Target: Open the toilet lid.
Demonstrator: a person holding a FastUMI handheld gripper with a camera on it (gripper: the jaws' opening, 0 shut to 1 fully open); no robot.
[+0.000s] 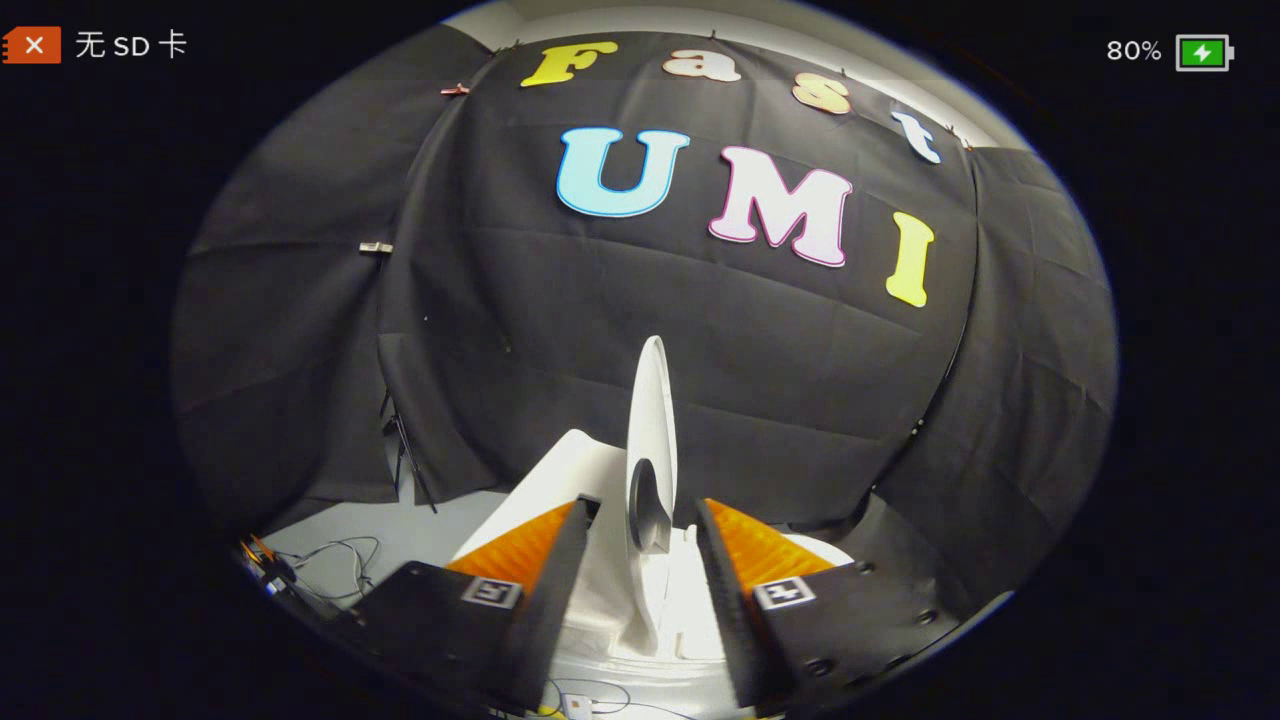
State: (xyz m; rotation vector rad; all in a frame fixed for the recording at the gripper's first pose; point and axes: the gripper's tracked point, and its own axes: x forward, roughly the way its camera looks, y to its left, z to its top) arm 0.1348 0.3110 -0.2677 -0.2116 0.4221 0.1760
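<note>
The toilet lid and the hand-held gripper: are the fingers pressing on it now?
Apart. The gripper view shows the raised toilet lid edge-on between the fingers of the hand-held gripper, with gaps on both sides.

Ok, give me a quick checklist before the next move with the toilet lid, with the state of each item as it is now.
1. Toilet lid raised: ok, it stands nearly upright, seen edge-on.
2. Lid between the jaws of the gripper: ok, it sits in the gap.
3. Jaws pressing on the lid: not ok, a gap shows on both sides.
4. Lid leaning securely on the tank: cannot tell.
5. Cables on the floor away from the toilet: ok.
</note>
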